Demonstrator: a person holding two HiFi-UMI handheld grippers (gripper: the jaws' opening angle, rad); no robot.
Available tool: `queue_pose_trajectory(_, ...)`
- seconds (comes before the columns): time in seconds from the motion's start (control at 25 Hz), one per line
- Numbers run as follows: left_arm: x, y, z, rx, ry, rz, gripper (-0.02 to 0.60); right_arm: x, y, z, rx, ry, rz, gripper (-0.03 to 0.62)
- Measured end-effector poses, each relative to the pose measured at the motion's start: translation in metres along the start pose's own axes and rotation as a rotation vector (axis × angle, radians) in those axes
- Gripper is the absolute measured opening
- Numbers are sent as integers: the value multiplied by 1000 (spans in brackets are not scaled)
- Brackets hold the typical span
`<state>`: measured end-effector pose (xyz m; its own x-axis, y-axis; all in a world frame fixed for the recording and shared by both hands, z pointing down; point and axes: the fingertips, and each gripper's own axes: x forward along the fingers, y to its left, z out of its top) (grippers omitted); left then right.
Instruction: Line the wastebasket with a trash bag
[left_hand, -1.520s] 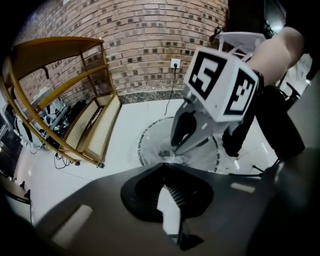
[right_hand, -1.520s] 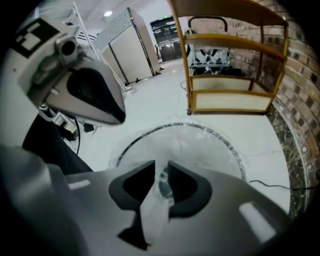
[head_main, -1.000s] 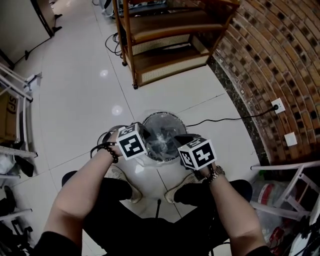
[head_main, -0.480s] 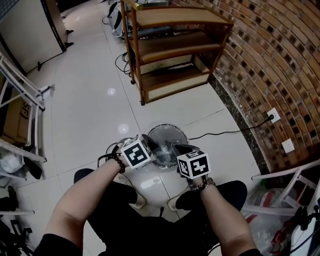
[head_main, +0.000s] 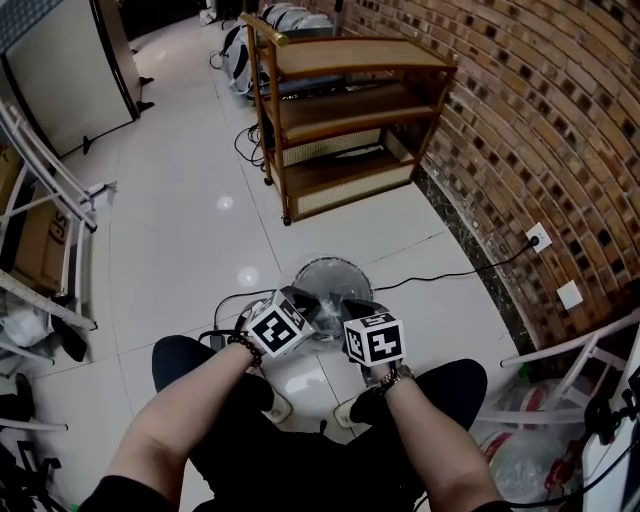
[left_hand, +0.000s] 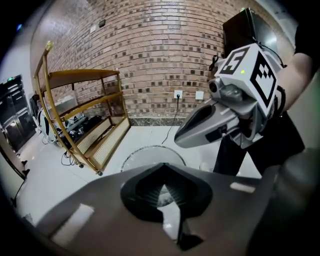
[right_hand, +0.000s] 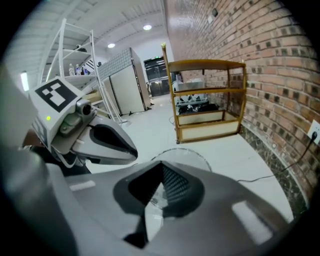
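**Both grippers clamped shut above the lined wastebasket**

Head view: two bare forearms reach forward and down from the person's lap and angle in toward each other. The left gripper (head_main: 303, 299) and right gripper (head_main: 356, 309) sit side by side, close but apart. Each carries a white cube with black square markers. Their dark tips point at the near rim of the round wastebasket (head_main: 334, 263), which stands on the glossy white tiled floor (head_main: 180, 220) in front of the person's feet. A clear, shiny trash bag (head_main: 334, 286) lies crinkled inside it. Beyond stands a wooden shelf (head_main: 340, 120) with cane-panelled sides, against a rough brick wall (head_main: 520, 130). A black cable (head_main: 450, 272) runs across the tiles to the wall.

Left gripper view: its smooth grey jaws are pressed together, leaving only a ribbed black notch between them. Nothing can be made out held in them. The right gripper's tapered grey beak (left_hand: 181, 141) slants down at the upper right, with the wastebasket's rim (left_hand: 150, 149) below it.

Right gripper view: the jaws are likewise closed. A glint of clear film shows through the notch, but I cannot tell whether it is pinched. The left gripper (right_hand: 133, 150) hangs at the left.
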<state>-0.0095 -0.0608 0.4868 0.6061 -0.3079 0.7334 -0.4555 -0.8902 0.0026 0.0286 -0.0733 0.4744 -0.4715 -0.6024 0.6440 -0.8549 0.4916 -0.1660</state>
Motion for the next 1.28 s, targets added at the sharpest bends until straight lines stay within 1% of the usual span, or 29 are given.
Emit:
queue_pose_trajectory(0.2, -4, -6, 6, 7, -44, 19, 2, -4, 1, -6, -6, -4, -13, 2)
queue_pose_trajectory(0.52, -8, -15, 13, -12, -86, 21, 2, -10, 3, -6, -28, -18, -24, 1)
queue_pose_trajectory(0.84, -15, -18, 28, -10, -164, 29, 2, -12, 4, -3, -50, -35, -29, 0)
queue_pose_trajectory(1.28, -14, -14, 22, -24, -158, 42, 2, -13, 9, 3, -68, -53, -29, 0)
